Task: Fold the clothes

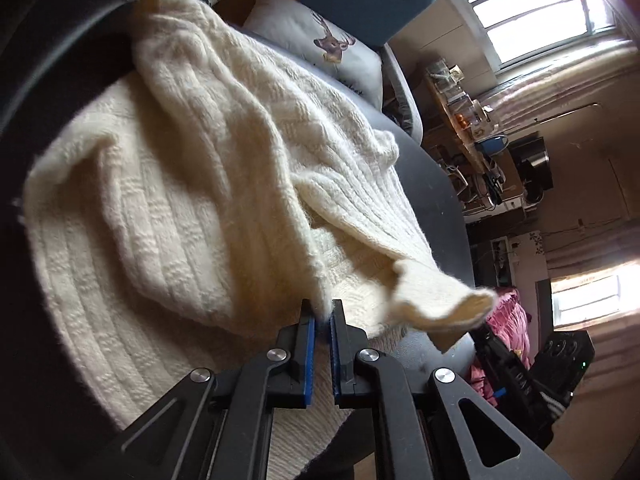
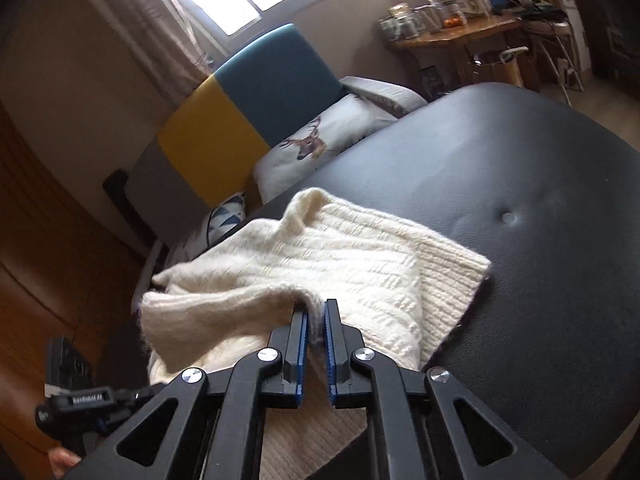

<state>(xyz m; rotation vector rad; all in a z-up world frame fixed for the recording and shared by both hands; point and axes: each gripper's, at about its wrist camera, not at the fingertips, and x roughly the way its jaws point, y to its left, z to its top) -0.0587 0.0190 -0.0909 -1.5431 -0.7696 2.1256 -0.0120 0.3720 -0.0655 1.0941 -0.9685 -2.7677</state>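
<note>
- Left wrist view, far left: cream knit sweater [image 1: 160,208] lay spread over a dark padded ottoman [image 1: 432,184]; ribbed body flat, one raised fold running up and away toward the upper left of that view.
- Centre: left gripper [image 1: 323,312] was clamped on the near edge of that fold; blue pads pinched fuzzy knit between them, cloth lifted off the layer below.
- Right of it: a sleeve cuff [image 1: 452,308] trailed off the ottoman's edge, slack and unsupported; a deer-print cushion [image 1: 328,44] sat beyond on a sofa.
- Right wrist view, left side: other gripper's handle and a bit of the person's hand [image 2: 60,460] showed low in the corner.
- Centre: right gripper [image 2: 316,316] was closed on another stretch of the sweater's edge; knit bunched to its left, ribbed hem [image 2: 448,280] lying flat to its right.
- Right: bare ottoman surface with a tufted button [image 2: 507,216], room for the fold to land.
- Judgement: fold under way, both corners gripped; best to raise both hands evenly, keep the edge taut between them, carry it over in one arc, and mind the dangling cuff so it tucks inside rather than dragging.
</note>
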